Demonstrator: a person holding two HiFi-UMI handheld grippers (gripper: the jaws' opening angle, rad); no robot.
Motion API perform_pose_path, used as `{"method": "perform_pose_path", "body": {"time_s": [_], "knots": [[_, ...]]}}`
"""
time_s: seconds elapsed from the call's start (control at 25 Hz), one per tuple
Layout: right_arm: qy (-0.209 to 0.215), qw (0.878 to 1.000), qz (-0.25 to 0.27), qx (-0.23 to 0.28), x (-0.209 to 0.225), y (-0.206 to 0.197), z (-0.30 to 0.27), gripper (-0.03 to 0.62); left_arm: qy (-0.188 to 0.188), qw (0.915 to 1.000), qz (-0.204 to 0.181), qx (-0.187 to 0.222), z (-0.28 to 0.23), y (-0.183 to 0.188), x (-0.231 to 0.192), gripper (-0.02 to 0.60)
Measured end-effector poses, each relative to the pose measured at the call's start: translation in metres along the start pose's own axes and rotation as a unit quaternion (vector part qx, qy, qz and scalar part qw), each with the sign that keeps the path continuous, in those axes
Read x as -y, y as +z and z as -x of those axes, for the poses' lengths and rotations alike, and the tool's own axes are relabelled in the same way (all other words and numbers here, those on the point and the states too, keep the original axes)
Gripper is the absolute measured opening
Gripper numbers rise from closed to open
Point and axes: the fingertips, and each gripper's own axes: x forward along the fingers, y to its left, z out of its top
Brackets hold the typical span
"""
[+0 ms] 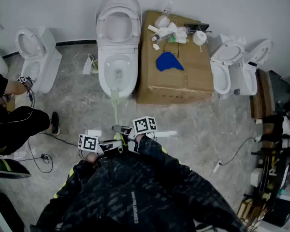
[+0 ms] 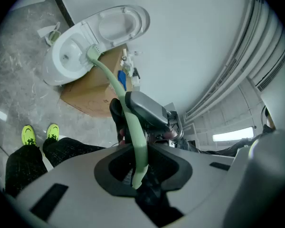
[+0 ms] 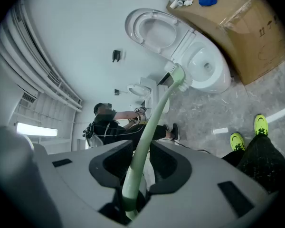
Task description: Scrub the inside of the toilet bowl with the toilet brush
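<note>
Head view shows our left gripper [image 1: 114, 148] and right gripper [image 1: 123, 129] both squeezing the toilet brush [image 1: 115, 112], so we can push it around the toilet bowl [image 1: 131, 75].

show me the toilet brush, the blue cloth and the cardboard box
toilet brush [image 1: 116, 112]: head view, on the middle of its pale green handle
blue cloth [image 1: 168, 62]: head view, on the middle of the cloth
cardboard box [image 1: 195, 76]: head view, on a bare part of its top
</note>
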Motion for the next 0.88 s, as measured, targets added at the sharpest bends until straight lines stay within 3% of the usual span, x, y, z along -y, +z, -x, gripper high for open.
{"method": "perform_pose_path", "body": {"time_s": [0.16,0.32,0.44,0.52,0.64,0.72,0.8,0.88], "knots": [[0.000,1.000,0.001,0.000,-0.003,0.006,-0.001,0.112,0.002,1.0000,0.000,-0.002,0.001,0.006,0.001,0.081],[-0.002,1.000,0.005,0.001,-0.003,0.004,-0.002,0.112,-0.040,0.9985,0.038,0.005,-0.003,0.002,0.012,0.081],[-0.002,1.000,0.006,0.004,-0.005,0.000,-0.002,0.112,-0.022,0.9997,0.011,0.000,0.002,0.000,0.006,0.081],[0.000,1.000,0.001,0.011,-0.006,0.003,-0.001,0.112,-0.049,0.9982,0.036,0.006,-0.001,0.001,0.016,0.081],[-0.001,0.999,-0.020,0.028,-0.002,0.009,0.002,0.112,-0.048,0.9985,0.028,0.006,-0.002,0.007,0.016,0.081],[-0.002,0.999,-0.025,0.033,-0.001,0.008,0.004,0.112,-0.073,0.9957,0.056,0.011,-0.006,0.003,0.024,0.081],[0.000,0.999,-0.024,0.032,-0.001,0.007,0.004,0.110,-0.051,0.9982,0.032,0.006,-0.004,0.003,0.017,0.081],[0.000,0.999,-0.023,0.029,-0.001,0.008,0.003,0.109,-0.056,0.9976,0.039,0.010,-0.005,0.004,0.018,0.081]]}}
